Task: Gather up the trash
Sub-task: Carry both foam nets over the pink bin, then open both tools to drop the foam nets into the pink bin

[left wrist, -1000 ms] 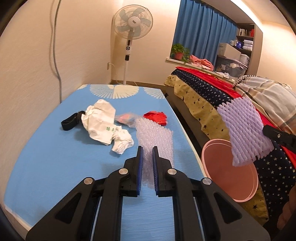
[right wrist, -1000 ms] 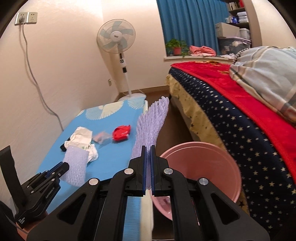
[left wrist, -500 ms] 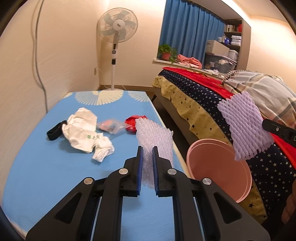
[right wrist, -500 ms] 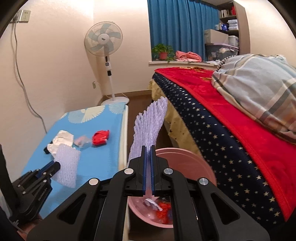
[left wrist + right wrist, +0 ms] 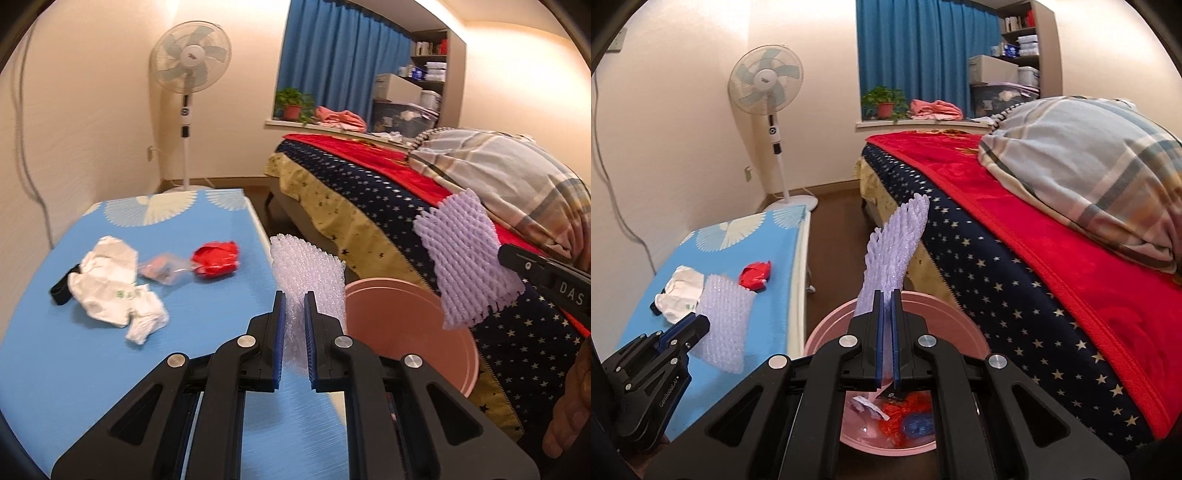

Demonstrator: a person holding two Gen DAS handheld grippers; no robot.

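My left gripper [image 5: 294,301] is shut on a sheet of clear bubble wrap [image 5: 308,275], held upright near the table's right edge; it also shows in the right wrist view [image 5: 726,325]. My right gripper [image 5: 886,301] is shut on a purple foam net [image 5: 895,247], held above the pink bin [image 5: 956,325]; the net also shows in the left wrist view [image 5: 467,266]. The bin [image 5: 402,325] holds red, blue and white scraps. On the blue table [image 5: 55,350] lie a crumpled white bag [image 5: 110,288], a clear wrapper [image 5: 164,267], a red wrapper [image 5: 216,258] and a black strap [image 5: 61,291].
A bed with a starred navy cover and red blanket [image 5: 1052,266] stands right of the bin, with a plaid pillow [image 5: 1089,158] on it. A standing fan [image 5: 188,70] is beyond the table. A narrow strip of brown floor [image 5: 842,236] runs between table and bed.
Both grippers have moved right toward the bin with their loads. The foam net now hangs over the bin's opening, and the bubble wrap has reached the table's right edge.
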